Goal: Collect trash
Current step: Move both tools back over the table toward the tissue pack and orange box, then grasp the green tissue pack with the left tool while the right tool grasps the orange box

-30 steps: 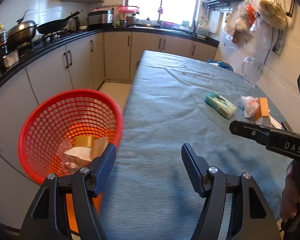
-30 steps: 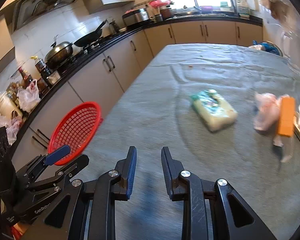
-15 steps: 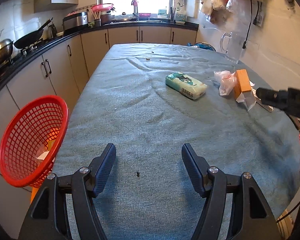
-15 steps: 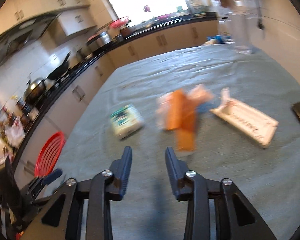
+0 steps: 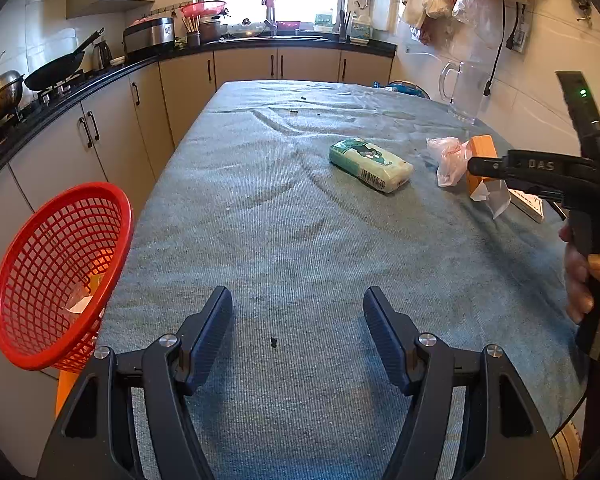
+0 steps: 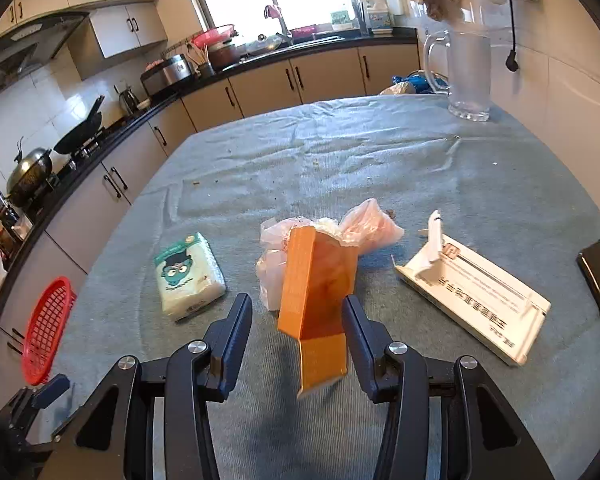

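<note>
An opened orange carton [image 6: 316, 280] lies on the grey tablecloth, its flap end between the fingers of my right gripper [image 6: 296, 316]. The jaws are opening and the pads do not press on it. A crumpled pink plastic bag [image 6: 364, 228] sits just behind the carton. To the left lies a green-and-white tissue pack [image 6: 188, 272], to the right a flat white box [image 6: 476, 292]. My left gripper [image 5: 298, 312] hangs open over bare cloth near the table's front. A red mesh basket [image 5: 56, 272] with paper scraps inside stands off the table's left edge.
A glass pitcher [image 6: 468, 76] stands at the far right of the table. Kitchen counters with a wok [image 5: 56, 68] and pots run along the left and back. A hand [image 5: 580, 276] holds the right gripper's handle at the right edge of the left wrist view.
Both views swung away from the basket toward the table. My right gripper moved up to the orange carton and its jaws widened around the flap. The left gripper's opening is unchanged.
</note>
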Available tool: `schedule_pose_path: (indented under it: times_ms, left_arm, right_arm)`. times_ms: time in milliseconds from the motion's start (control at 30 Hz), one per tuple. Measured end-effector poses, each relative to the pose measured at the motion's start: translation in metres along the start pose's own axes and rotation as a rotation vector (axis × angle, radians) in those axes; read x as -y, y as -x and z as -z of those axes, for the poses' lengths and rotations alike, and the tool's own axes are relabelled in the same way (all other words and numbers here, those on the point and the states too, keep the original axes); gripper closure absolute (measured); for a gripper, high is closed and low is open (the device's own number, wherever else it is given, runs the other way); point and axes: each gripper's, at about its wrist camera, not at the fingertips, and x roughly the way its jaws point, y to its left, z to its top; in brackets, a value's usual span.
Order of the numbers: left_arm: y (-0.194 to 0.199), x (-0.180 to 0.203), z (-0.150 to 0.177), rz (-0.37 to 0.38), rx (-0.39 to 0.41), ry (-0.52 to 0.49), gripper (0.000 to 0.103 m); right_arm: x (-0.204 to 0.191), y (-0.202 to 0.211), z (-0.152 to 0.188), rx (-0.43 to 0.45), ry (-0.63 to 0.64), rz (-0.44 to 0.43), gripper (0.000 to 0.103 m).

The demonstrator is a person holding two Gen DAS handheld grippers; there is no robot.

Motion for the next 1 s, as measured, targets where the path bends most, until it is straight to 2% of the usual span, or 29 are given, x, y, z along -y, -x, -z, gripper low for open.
schedule_pose_path:
  times_ms: [67,100,167,267,533,667,800,1000]
  left_arm:
    - [-0.001,-0.001,0.0,-0.002,-0.004,0.004,0.036]
    - [-0.001,0.0,-0.001,-0.004,-0.005,0.004,0.036]
    - [-0.001,0.001,-0.002,0.008,-0.012,0.011,0.036]
    - [-0.003,0.005,-0.01,0.033,-0.027,0.025,0.036]
    - [-0.006,0.031,-0.055,0.082,-0.039,0.061,0.035]
    - [-0.028,0.044,-0.083,0.08,-0.077,0.127,0.035]
    - [-0.065,0.05,-0.107,0.043,-0.14,0.229,0.035]
    - [-0.115,0.061,-0.128,-0.037,-0.203,0.292,0.035]
  right_arm:
    - [0.006,-0.001,0.001,0.001,-0.014,-0.006,0.067]
    - [0.009,0.001,0.002,0.005,-0.021,-0.013,0.068]
    - [0.012,0.005,0.002,0.02,-0.027,-0.01,0.077]
    - [0.021,0.009,0.003,0.034,-0.044,-0.007,0.082]
    - [0.044,0.02,0.007,0.092,-0.115,-0.064,0.084]
    - [0.048,0.032,0.006,0.155,-0.139,-0.147,0.084]
    - [0.056,0.039,0.005,0.195,-0.175,-0.177,0.084]
    - [0.056,0.041,0.004,0.196,-0.187,-0.207,0.083]
